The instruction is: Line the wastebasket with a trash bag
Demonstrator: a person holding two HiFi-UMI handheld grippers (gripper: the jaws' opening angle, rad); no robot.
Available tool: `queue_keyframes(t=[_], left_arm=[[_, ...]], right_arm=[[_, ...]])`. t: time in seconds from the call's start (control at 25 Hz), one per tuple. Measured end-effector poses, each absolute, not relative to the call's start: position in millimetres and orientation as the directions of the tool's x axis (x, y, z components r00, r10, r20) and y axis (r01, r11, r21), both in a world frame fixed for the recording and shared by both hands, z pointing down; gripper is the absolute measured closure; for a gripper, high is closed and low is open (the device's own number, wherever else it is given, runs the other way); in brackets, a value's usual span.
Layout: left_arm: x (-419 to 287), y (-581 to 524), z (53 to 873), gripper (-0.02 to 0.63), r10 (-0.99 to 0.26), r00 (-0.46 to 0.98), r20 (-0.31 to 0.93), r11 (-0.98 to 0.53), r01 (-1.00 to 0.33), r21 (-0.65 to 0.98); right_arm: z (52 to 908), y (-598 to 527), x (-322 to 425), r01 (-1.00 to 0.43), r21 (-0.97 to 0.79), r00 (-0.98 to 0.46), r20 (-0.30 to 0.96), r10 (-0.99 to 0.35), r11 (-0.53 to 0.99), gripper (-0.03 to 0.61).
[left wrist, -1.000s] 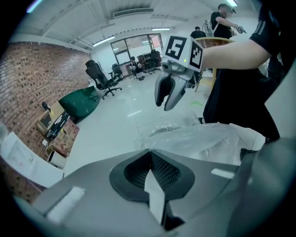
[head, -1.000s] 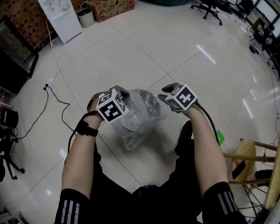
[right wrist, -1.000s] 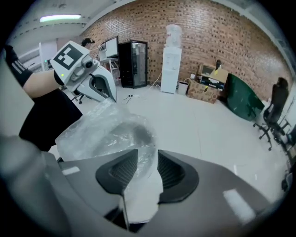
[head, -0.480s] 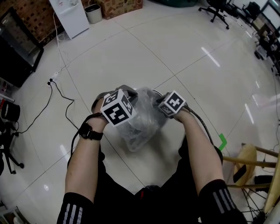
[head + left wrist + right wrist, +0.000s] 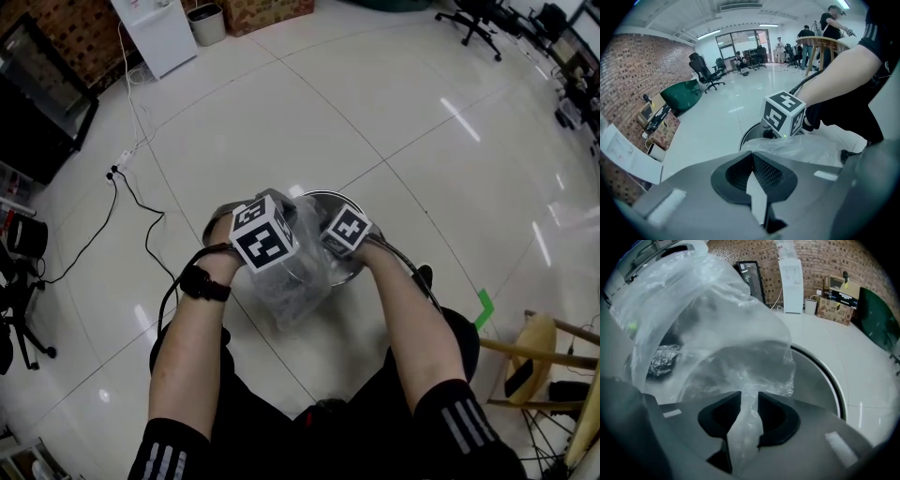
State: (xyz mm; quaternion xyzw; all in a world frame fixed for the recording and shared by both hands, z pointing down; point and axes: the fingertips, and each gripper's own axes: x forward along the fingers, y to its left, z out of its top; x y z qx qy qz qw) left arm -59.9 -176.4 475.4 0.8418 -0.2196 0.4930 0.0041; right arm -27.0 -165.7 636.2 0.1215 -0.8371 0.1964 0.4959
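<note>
A round metal wastebasket [image 5: 326, 197] stands on the tiled floor in front of me; its rim [image 5: 832, 378] also shows in the right gripper view. A clear trash bag [image 5: 292, 281] hangs crumpled over its opening, between both grippers. My left gripper [image 5: 272, 211] is shut, with a thin strip of the bag's film [image 5: 811, 147] pinched between its pads [image 5: 764, 171]. My right gripper [image 5: 326, 248] sits close to the left one, low over the basket. Its jaws are closing on a bunched fold of the bag [image 5: 717, 333], which fills the gap at the right gripper [image 5: 749, 401].
A black power cable [image 5: 131, 192] trails over the floor at the left. A white cabinet [image 5: 155, 33] and a small bin stand at the back. A wooden stool [image 5: 539, 347] is at the right, with a green tape mark [image 5: 483, 305] near it. Several people stand far off in the left gripper view.
The right gripper has come down and leftward, close to the left one, carrying the bag over the basket's mouth. The left gripper has hardly moved.
</note>
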Motion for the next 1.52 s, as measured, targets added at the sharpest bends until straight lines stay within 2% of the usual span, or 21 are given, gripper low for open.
queue_keyframes(t=[0.2, 0.48, 0.8, 0.88, 1.0, 1.24, 1.4, 1.52], left_arm=[[-59.0, -177.0, 486.8, 0.618, -0.347, 0.402, 0.847, -0.908, -0.369, -0.197], [-53.9, -179.0, 490.8, 0.617, -0.345, 0.410, 0.844, -0.911, -0.363, -0.196], [-37.4, -175.0, 484.0, 0.617, -0.358, 0.430, 0.829, -0.916, -0.332, -0.223], [-34.9, -175.9, 477.9, 0.617, -0.371, 0.439, 0.819, -0.913, -0.332, -0.236], [-28.1, -176.9, 463.6, 0.615, -0.406, 0.459, 0.790, -0.903, -0.337, -0.267], [-23.7, -174.0, 446.5, 0.609, -0.432, 0.497, 0.753, -0.894, -0.347, -0.284], [-25.8, -179.4, 444.5, 0.607, -0.446, 0.507, 0.738, -0.885, -0.374, -0.277], [-23.1, -179.1, 446.6, 0.603, -0.441, 0.507, 0.741, -0.887, -0.370, -0.275]], right_arm=[[639.6, -160.3, -30.3, -0.342, -0.197, -0.477, 0.879, 0.010, 0.919, 0.451], [567.2, -182.6, 23.0, -0.357, -0.133, -0.452, 0.891, -0.046, 0.925, 0.445], [454.7, -143.1, 44.9, -0.364, -0.368, -0.740, 0.672, -0.025, 0.856, 0.432], [456.9, -133.8, 38.5, -0.354, -0.429, -0.767, 0.642, 0.005, 0.831, 0.422], [471.9, -133.3, 33.9, -0.342, -0.421, -0.752, 0.658, 0.024, 0.840, 0.395], [474.5, -142.3, 17.2, -0.296, -0.554, -0.831, 0.551, 0.077, 0.778, 0.387], [498.8, -143.6, 7.9, -0.306, -0.592, -0.827, 0.553, 0.100, 0.745, 0.385], [508.6, -143.2, 2.2, -0.287, -0.643, -0.856, 0.505, 0.111, 0.710, 0.385]])
